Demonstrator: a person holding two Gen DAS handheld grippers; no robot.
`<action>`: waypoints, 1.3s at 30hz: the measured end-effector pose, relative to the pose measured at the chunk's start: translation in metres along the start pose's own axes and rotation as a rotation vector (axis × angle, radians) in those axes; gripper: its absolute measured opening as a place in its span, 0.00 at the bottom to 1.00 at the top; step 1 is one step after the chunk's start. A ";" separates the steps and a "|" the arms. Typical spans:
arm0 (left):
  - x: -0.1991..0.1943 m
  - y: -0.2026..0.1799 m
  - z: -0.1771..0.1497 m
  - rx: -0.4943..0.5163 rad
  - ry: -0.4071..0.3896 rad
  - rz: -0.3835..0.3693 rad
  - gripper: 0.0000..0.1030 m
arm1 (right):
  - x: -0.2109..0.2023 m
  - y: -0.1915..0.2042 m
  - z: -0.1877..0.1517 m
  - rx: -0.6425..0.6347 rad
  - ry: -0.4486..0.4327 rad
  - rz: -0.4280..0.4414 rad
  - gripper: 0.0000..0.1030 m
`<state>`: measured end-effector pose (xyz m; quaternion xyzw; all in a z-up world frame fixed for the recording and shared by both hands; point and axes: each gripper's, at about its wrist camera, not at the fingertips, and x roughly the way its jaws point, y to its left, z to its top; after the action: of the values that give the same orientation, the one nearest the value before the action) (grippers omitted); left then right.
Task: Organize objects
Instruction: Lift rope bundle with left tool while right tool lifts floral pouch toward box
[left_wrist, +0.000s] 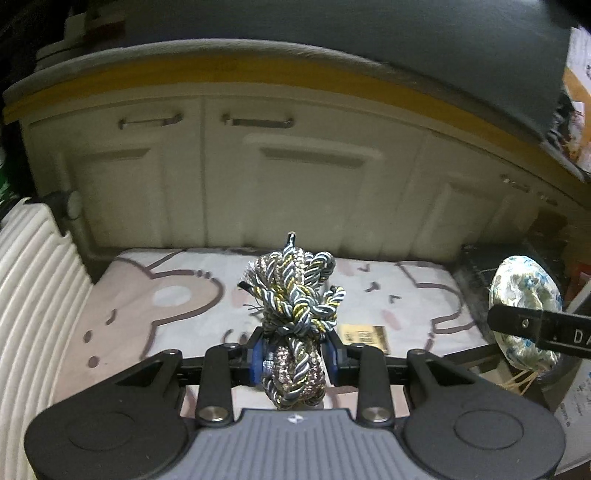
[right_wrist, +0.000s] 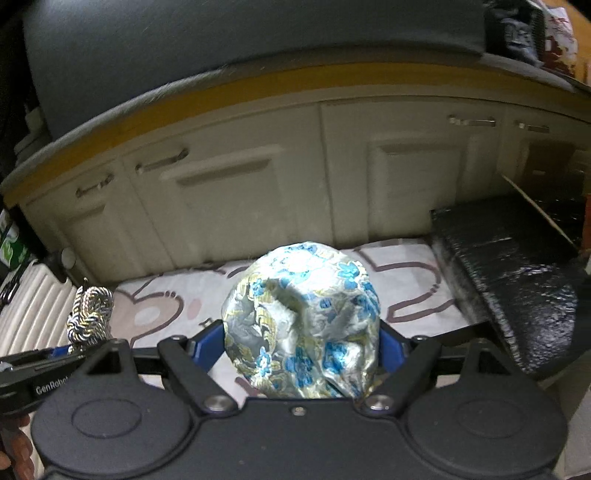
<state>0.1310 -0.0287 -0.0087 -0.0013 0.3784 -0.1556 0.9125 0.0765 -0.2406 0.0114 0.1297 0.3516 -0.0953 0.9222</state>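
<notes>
My left gripper (left_wrist: 293, 354) is shut on a knotted bundle of grey, gold and silver twisted cord (left_wrist: 295, 295) and holds it upright above a white mat with cartoon faces (left_wrist: 177, 295). My right gripper (right_wrist: 303, 343) is shut on a round silky pouch with blue and gold flowers (right_wrist: 303, 317), held above the same mat (right_wrist: 162, 306). The pouch also shows at the right of the left wrist view (left_wrist: 524, 314). The cord bundle shows at the left of the right wrist view (right_wrist: 90, 314).
Cream cabinet doors (left_wrist: 280, 166) under a yellow-edged counter stand behind the mat. A white ribbed case (left_wrist: 33, 295) lies at the left. A black box (right_wrist: 509, 266) sits at the right. A small brown card (left_wrist: 365, 338) lies on the mat.
</notes>
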 end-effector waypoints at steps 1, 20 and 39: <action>0.000 -0.005 0.000 0.006 -0.003 -0.009 0.33 | -0.003 -0.004 0.000 0.006 -0.007 -0.004 0.82; 0.015 -0.116 0.001 0.119 -0.025 -0.246 0.33 | -0.018 -0.110 0.004 0.162 -0.088 -0.095 0.82; 0.073 -0.196 0.005 0.418 0.041 -0.442 0.33 | 0.026 -0.163 -0.031 0.134 0.140 -0.130 0.82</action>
<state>0.1272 -0.2367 -0.0321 0.1073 0.3472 -0.4248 0.8292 0.0330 -0.3878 -0.0567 0.1742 0.4156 -0.1690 0.8766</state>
